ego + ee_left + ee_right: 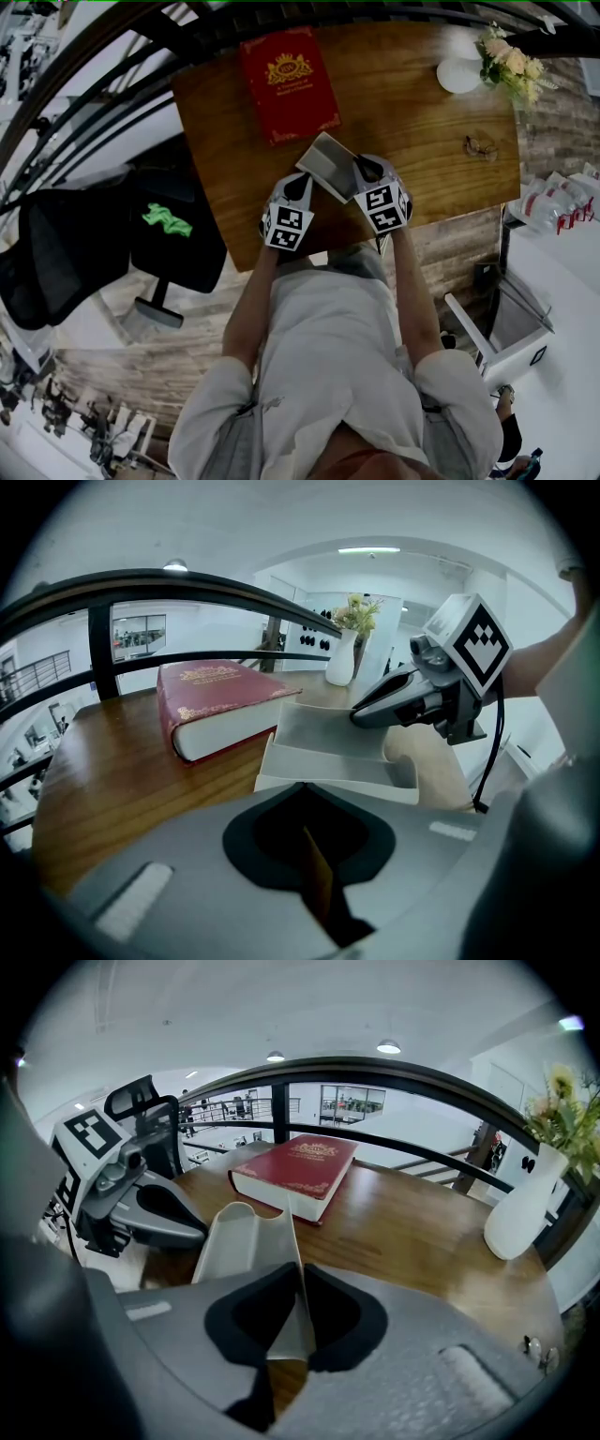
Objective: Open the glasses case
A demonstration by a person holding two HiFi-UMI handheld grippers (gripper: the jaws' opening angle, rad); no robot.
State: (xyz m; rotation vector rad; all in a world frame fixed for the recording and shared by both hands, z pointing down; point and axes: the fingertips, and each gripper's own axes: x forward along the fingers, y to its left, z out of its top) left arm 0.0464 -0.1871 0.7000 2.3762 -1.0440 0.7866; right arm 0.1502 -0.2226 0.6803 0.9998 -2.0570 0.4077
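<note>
On the case point(326, 165), right tongs point(360, 170) nose-down.

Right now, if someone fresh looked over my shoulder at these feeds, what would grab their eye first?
The grey glasses case, partly unfolded near the front edge of the wooden table, with the right hand-held gripper clamped on its raised flap and the left hand-held gripper at its other side. Behind it lies a large red book, and a white vase of flowers stands at the table's far right corner.
</note>
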